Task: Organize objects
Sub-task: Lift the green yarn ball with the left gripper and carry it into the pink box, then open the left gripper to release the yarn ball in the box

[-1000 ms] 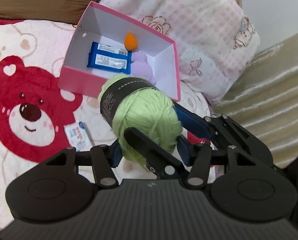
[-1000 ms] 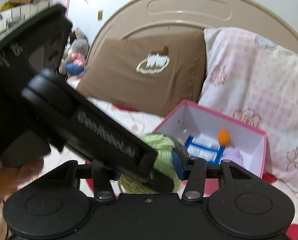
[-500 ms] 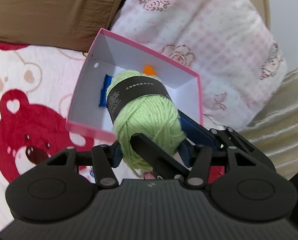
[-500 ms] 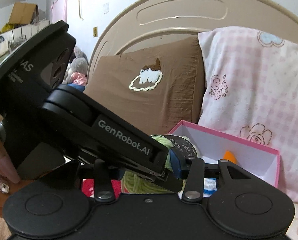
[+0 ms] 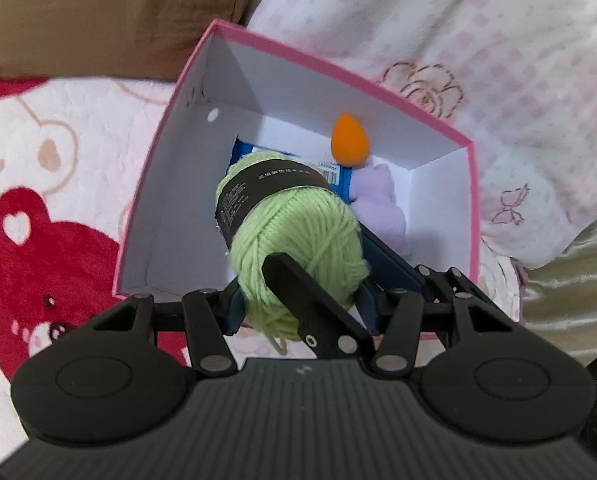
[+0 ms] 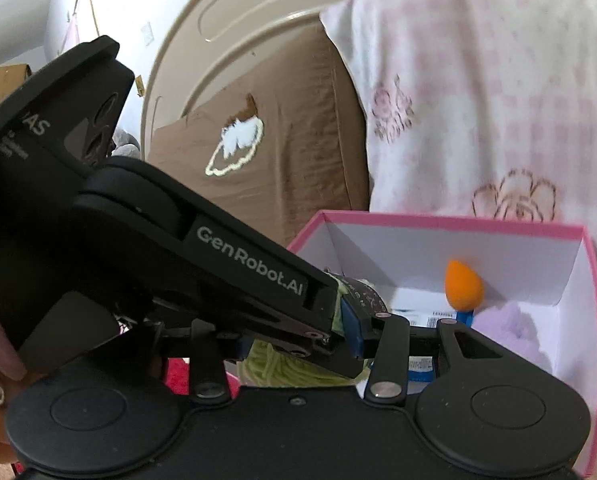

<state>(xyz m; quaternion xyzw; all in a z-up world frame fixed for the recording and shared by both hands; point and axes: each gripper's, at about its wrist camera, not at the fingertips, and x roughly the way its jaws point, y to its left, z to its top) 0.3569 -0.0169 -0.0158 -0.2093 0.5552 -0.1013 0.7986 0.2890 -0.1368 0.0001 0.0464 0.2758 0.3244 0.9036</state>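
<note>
We hold the green yarn ball point(image 5: 298, 236) clamped in both the left tongs point(image 5: 298, 300) and right tongs point(image 6: 302, 344), above the pink box point(image 5: 170, 152) on the bed

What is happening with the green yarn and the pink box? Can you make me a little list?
held thing: ball of light green yarn with a black paper band
holders: left tongs and right tongs, both shut on it
where: over the opening of the pink cardboard box with white inside
inside box: orange egg-shaped sponge, blue packet, lilac fluffy toy
box rests on: white blanket with a red bear
</note>
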